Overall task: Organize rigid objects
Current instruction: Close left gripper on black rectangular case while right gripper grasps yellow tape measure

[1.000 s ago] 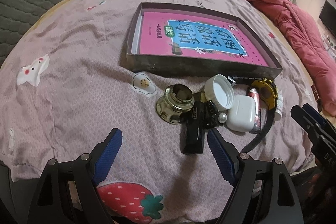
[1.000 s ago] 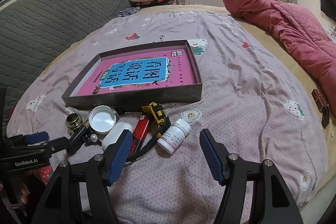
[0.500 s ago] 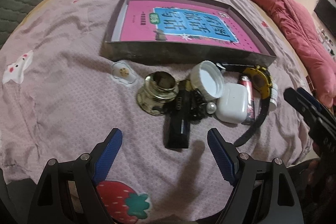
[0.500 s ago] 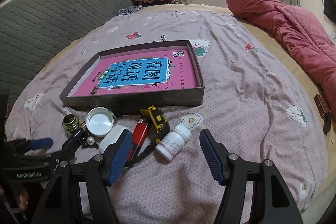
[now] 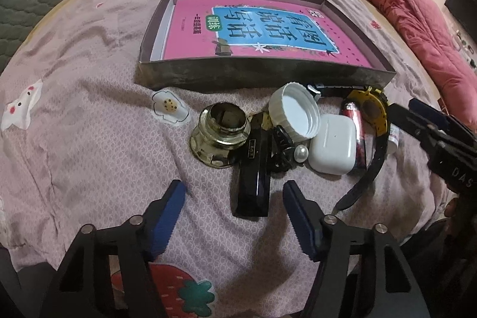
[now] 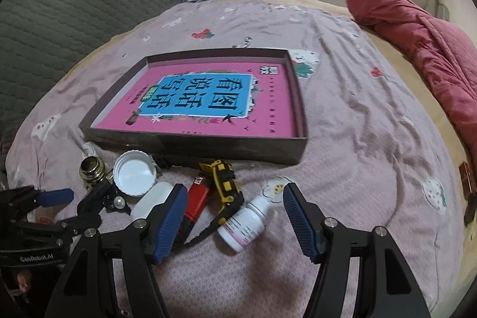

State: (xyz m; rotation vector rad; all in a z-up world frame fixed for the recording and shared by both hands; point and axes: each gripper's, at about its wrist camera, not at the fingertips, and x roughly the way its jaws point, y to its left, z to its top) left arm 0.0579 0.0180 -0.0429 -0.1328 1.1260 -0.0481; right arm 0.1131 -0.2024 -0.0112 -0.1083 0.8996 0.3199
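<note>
Holding my left gripper [image 5: 233, 200] wide apart, empty, low over black case [image 5: 253, 175]. My right gripper [image 6: 235, 203] likewise spread, empty, above pill bottle [image 6: 246, 224]. One box [image 5: 262, 79] with one book [image 5: 256, 29] behind clutter: one white cap [image 5: 295, 115], one earbud case [image 5: 332, 143], one brass knob [image 5: 219, 136].

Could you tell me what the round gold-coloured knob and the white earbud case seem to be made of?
Gold-coloured knob: likely brass-toned polished metal, given its mirror-like reflections. White earbud case: apparently smooth glossy plastic, with rounded moulded corners and a soft sheen.
</note>
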